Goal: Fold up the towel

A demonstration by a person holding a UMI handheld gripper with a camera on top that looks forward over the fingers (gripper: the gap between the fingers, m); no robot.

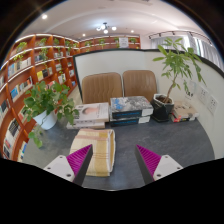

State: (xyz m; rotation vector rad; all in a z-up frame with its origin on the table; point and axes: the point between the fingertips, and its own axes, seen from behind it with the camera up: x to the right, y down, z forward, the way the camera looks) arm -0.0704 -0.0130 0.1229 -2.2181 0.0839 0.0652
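Note:
A cream, beige-striped towel (pixel 97 150) lies folded into a narrow stack on the grey table (pixel 150 138). It sits just ahead of my left finger and slightly left of the gap between the fingers. My gripper (pixel 113 160) is open and empty, its magenta pads (pixel 80 158) spread wide above the table. The right finger is over bare table, away from the towel.
Stacks of books (pixel 128 108) stand at the table's far edge, with two brown chairs (pixel 120 86) behind them. A leafy plant in a white pot (pixel 46 104) is far left, another plant in a dark pot (pixel 166 100) far right. Bookshelves (pixel 35 65) line the left wall.

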